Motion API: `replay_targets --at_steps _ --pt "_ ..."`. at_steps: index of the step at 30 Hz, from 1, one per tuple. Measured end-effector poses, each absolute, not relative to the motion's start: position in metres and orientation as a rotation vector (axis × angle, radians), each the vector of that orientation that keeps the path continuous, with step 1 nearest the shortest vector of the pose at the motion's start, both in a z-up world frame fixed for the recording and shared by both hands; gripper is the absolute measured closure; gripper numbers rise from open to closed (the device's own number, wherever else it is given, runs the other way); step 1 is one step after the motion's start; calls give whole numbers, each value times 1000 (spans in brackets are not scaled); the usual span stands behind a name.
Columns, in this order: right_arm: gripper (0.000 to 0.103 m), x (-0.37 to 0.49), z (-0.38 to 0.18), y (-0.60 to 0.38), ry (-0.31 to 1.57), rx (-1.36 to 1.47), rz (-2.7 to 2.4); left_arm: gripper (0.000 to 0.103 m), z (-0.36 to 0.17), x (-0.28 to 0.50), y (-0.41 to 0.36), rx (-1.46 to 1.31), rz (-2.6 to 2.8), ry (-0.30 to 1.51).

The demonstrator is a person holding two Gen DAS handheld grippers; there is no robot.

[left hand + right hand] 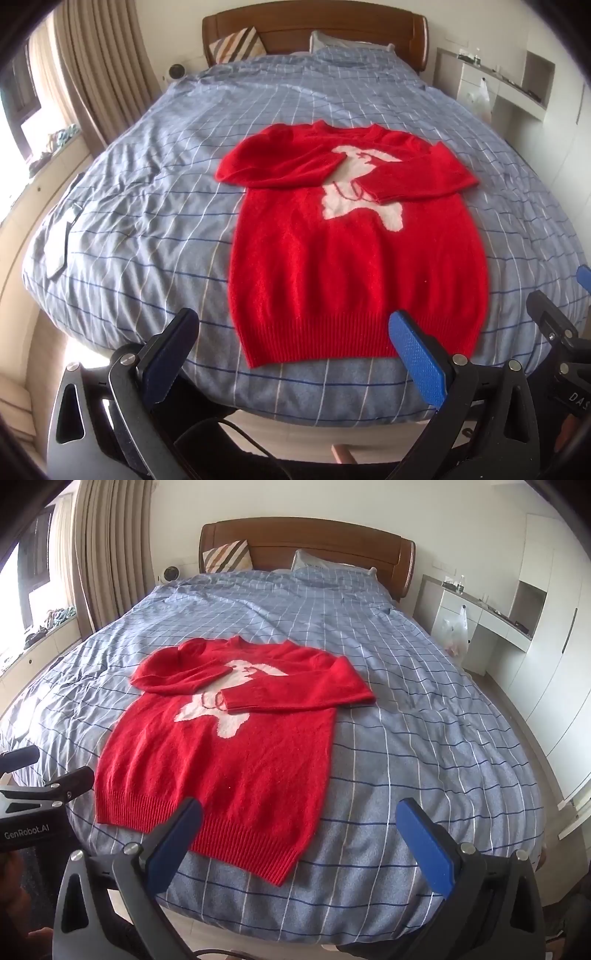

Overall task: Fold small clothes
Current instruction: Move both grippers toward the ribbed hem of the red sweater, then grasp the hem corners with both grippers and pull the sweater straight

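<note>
The red sweater [354, 258] lies flat on the bed [147, 206], its long axis running from the hem straight away toward the headboard, both sleeves already crossed over the chest. Left gripper [295, 354] and right gripper [299, 843] both hover at the ribbed hem, jaws wide open, holding nothing. Fuzzy soft knit, so I'd guess it bunches easily.

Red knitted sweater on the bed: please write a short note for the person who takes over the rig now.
Left gripper: open, empty, above the hem near the bed's foot.
Right gripper: open, empty, by the hem's right corner.
The red knitted sweater with a white animal figure lies flat, front up, on the blue checked duvet.
Done: both sleeves are folded across the chest; the cuffs lie on the white figure.
Left: fold the body up from the ribbed hem, then tidy.
</note>
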State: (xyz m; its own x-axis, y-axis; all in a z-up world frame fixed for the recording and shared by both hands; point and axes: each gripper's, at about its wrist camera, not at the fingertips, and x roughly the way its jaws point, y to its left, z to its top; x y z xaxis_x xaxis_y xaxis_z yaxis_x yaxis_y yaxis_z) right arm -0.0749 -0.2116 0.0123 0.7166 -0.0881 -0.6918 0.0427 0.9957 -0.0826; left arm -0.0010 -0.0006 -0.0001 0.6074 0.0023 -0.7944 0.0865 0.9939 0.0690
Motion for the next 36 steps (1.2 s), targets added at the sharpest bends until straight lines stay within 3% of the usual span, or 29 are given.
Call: replay_targets --at_steps 27,36 --pt "0 -76 10 -197 769 -73 -32 0 -8 -3 7 100 -82 885" --pt "0 -81 3 -238 742 -18 -29 0 -51 31 76 18 -31 988"
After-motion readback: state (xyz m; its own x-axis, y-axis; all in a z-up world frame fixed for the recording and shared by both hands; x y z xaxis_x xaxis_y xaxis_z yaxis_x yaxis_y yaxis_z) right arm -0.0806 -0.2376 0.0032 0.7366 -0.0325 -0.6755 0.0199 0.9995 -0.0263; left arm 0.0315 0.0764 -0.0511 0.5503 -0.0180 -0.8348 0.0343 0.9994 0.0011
